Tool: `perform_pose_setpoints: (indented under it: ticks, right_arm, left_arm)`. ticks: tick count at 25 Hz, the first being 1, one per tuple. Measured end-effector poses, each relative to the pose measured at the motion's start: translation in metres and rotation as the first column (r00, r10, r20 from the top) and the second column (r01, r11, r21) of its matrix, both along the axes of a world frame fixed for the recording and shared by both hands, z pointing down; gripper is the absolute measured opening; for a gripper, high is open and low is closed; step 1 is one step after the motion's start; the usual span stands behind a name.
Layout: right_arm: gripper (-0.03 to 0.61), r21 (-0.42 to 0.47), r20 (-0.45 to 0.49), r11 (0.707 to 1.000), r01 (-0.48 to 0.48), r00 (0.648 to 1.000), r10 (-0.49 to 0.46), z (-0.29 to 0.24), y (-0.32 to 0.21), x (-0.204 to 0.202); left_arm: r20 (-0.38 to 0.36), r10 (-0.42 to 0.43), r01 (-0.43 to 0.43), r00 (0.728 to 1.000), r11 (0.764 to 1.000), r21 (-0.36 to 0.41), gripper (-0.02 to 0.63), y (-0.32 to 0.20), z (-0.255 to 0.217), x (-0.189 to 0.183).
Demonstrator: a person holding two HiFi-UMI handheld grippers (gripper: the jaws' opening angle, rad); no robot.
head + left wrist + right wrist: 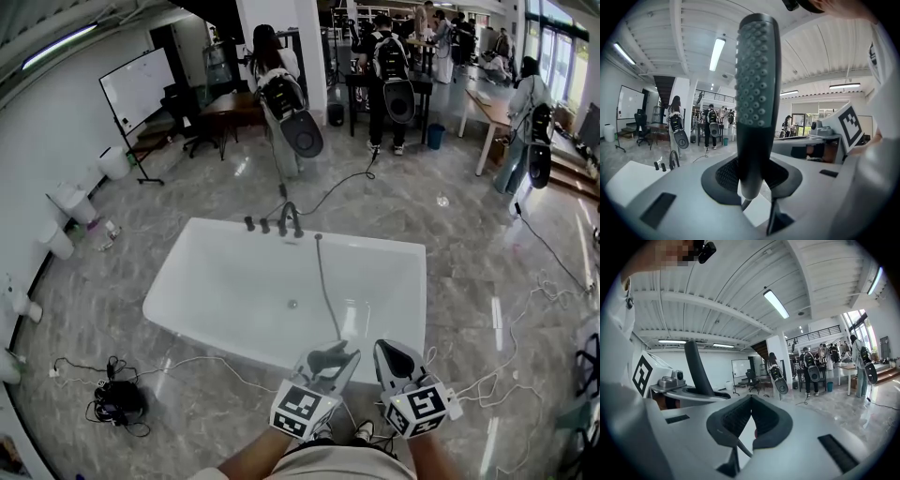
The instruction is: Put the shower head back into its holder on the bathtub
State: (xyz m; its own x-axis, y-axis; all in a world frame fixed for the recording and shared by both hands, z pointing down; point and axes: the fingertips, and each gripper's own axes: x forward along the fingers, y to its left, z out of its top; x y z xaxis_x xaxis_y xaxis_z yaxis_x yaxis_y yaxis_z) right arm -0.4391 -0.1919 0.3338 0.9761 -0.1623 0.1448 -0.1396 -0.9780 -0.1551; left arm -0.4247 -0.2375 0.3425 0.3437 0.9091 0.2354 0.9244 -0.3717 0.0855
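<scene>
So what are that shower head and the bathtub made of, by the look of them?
The shower head: matte dark grey, likely plastic; rows of small, possibly rubbery nubs on its face. The bathtub: smooth glossy white with light reflections; acrylic or enamel, can't tell which.

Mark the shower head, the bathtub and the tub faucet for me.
shower head (757, 89): left gripper view, on its studded nozzle face.
bathtub (417, 300): head view, on the right-hand rim.
faucet (289, 218): head view, on the spout at the tub's far edge.
</scene>
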Motion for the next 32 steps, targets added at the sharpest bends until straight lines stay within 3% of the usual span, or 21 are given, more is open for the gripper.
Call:
perform_pose_setpoints:
  ticks: [10, 23, 27, 32]
  right_arm:
    - [0.014, 0.019, -0.006, 0.988, -0.152, 0.988, 0.153, 0.002, 0.021, -0.017]
    - [0.014, -0.008, 0.037, 0.924, -0.382, 0.924, 0.382, 0.02, 0.068, -0.064]
    - [0.014, 0.006, 0.03, 0.915, -0.404, 0.914, 0.404, 0.022, 0.088, -0.073]
    - [0.014, 0.021, 0.015, 0.924, -0.382, 0.924, 0.382, 0.025, 0.119, -0.07]
  left_arm:
    - [-0.001, 0.043, -0.043, 0.999, 0.999, -0.003, 0.114, -0.004, 0.004, 0.008]
    - [0.01, 0.18, -0.18, 0.984, 0.984, -0.001, 0.114, 0.035, 0.019, 0.012]
    - [0.013, 0.215, -0.216, 0.976, 0.976, 0.014, 0.114, 0.062, 0.024, 0.001]
    - [0.026, 0.217, -0.218, 0.976, 0.976, 0.025, 0.114, 0.1, 0.03, -0.004]
